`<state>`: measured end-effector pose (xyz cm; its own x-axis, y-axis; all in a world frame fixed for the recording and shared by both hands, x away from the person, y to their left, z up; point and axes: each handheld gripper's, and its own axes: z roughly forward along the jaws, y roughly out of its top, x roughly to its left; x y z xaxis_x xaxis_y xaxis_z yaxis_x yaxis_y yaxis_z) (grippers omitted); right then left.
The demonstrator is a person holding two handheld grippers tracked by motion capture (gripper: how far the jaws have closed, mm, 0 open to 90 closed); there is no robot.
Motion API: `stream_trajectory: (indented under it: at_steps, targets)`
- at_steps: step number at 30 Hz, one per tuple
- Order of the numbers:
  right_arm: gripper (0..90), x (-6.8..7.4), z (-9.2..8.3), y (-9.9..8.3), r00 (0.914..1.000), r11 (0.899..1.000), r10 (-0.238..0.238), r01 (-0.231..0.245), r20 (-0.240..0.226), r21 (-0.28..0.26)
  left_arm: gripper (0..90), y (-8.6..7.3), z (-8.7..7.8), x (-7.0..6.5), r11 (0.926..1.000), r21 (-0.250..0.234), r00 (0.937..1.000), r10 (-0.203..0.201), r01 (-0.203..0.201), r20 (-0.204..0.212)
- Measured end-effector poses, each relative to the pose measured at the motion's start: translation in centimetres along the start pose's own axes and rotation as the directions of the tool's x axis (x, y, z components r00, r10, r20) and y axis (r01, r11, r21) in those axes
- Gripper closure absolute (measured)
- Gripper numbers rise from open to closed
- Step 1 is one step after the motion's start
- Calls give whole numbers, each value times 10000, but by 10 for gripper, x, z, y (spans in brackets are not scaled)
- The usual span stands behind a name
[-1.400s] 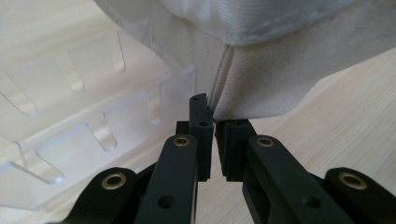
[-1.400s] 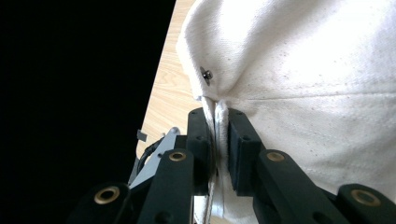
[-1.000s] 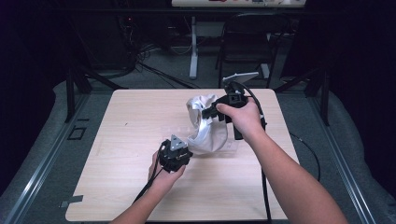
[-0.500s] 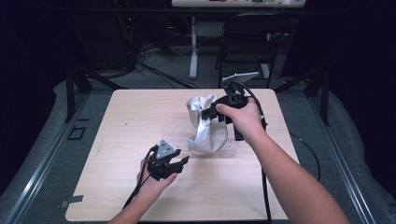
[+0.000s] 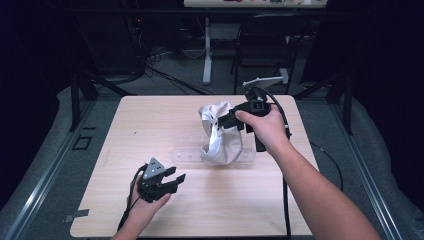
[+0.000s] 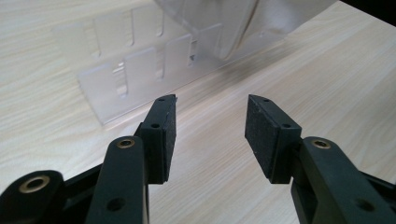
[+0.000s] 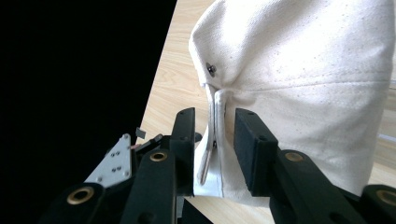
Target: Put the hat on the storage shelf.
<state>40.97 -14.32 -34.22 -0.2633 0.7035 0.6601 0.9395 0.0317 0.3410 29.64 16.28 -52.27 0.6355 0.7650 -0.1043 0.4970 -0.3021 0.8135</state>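
A white cloth bag [image 5: 222, 142] stands bunched on a clear plastic rack [image 5: 187, 150] in the middle of the wooden table [image 5: 150, 115]. My right gripper [image 5: 221, 122] is at the bag's upper edge. In the right gripper view a seamed fold of the bag [image 7: 299, 60], just below a metal rivet, hangs between the jaws of the right gripper [image 7: 215, 114]; they have just been opening and the pads stand off it. My left gripper [image 5: 175, 176] lies low near the table's front left, apart from the bag. Its jaws have just been opening, with nothing between them, and the left gripper [image 6: 212, 100] points at the rack [image 6: 135, 79].
A chair and table legs with cables stand on the floor behind the far edge. Dark floor surrounds the table. Bare wood spreads left of the rack and along the near edge.
My left gripper let go of the bag's lower corner, opened and drew back toward the front left. The stretched cloth fell back onto the rack. The right hand stayed put and its jaws loosened.
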Motion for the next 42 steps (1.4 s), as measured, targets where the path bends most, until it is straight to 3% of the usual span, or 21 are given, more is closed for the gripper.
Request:
stream_trajectory:
  at_steps: [11,23,33,42]
  targets:
    - [631,-2,-21,-16,9992,9990,-384,387,131,-236,525,-13,3,16,9996,208,9996,-175,180,-241]
    - [593,-28,-39,-51,9975,9968,-578,599,412,-521,514,-14,0,27,9983,47,9977,-577,579,-344]
    - [573,-56,-36,-79,9955,9957,-518,576,799,-730,509,-14,-1,31,9972,-32,9963,-752,751,-407]
    - [560,-79,-12,-115,9920,9914,-899,977,887,-873,508,-16,0,32,9974,106,9968,-702,706,-369]
